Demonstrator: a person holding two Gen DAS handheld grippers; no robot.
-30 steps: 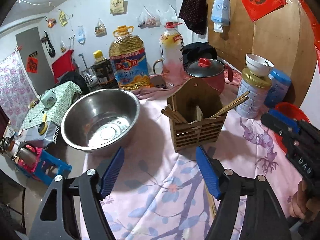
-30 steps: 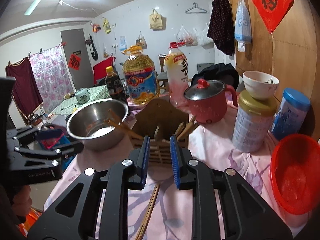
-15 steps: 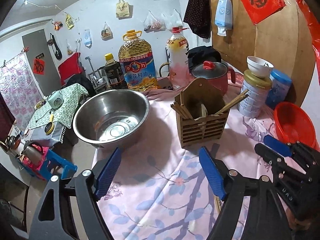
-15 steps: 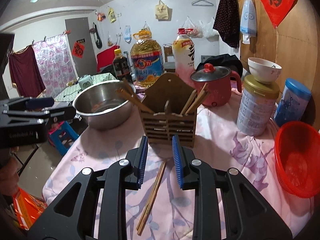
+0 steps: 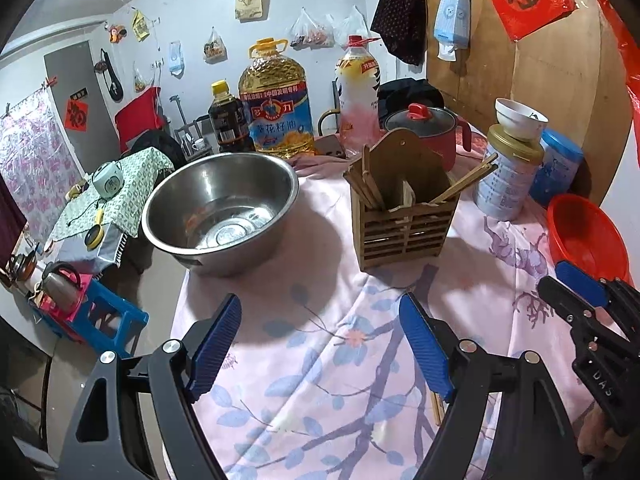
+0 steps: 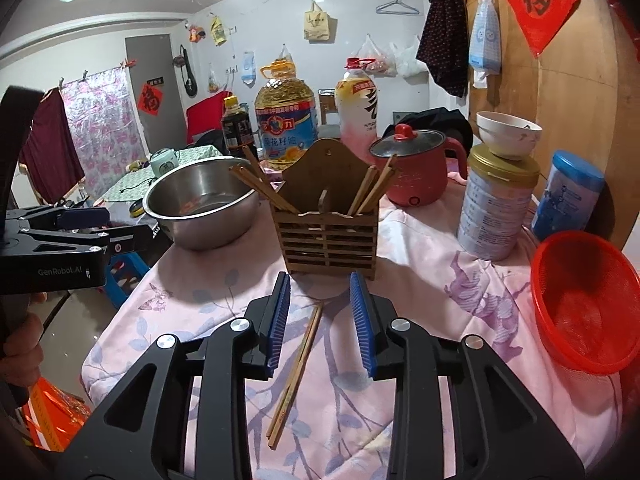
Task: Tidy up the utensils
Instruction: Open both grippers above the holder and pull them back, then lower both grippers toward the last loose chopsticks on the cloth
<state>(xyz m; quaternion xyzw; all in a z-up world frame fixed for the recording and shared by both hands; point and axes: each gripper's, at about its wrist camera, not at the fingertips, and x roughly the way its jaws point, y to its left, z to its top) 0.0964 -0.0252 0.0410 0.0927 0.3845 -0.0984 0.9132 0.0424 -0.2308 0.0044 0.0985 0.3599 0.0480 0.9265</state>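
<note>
chopstick pair (image 6: 297,368) flat on cloth, long axis twd holder (image 6: 325,236), right tool (image 6: 320,322) jaws just widening astride it, left tool (image 5: 320,344) wide, empty

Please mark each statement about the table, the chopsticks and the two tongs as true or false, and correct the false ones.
1. A pair of chopsticks lies flat on the cloth in front of the wooden holder. True.
2. The right tongs are clamped on that pair. False: the jaws have just been opening and stand apart; nothing is gripped.
3. The steel bowl holds chopsticks. False: none are in it.
4. The left tongs are open with only cloth between them. True.
5. The white bowl sits on top of the gold-lidded can. True.
</note>
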